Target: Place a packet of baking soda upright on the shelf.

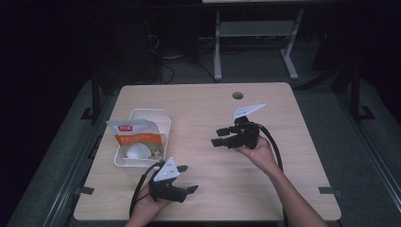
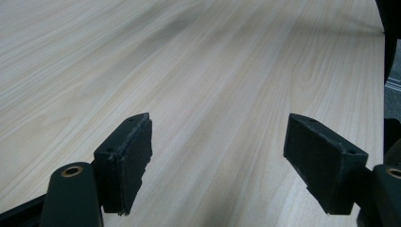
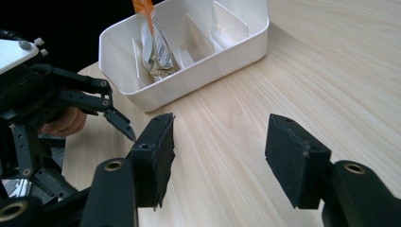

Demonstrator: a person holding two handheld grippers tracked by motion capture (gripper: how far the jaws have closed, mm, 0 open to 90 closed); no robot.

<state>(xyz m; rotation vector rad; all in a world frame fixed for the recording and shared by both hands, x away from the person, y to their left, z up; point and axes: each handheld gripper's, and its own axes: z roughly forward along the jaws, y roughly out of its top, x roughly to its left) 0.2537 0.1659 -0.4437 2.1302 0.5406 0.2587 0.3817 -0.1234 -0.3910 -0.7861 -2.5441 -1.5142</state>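
white bin (image 1: 163, 118), orange-and-white packet (image 1: 138, 135), pale wood-grain table (image 1: 227, 184), black claws

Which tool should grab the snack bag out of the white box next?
Left tool, probably: it sits right beside the white box holding the snack bag. Right tool is open but farther off.

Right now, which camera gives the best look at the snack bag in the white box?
The high view: it shows the snack bag whole, its orange and white front propped in the white box. The right gripper view catches it edge-on, a thin strip between the dividers. The left gripper view looks across bare table.
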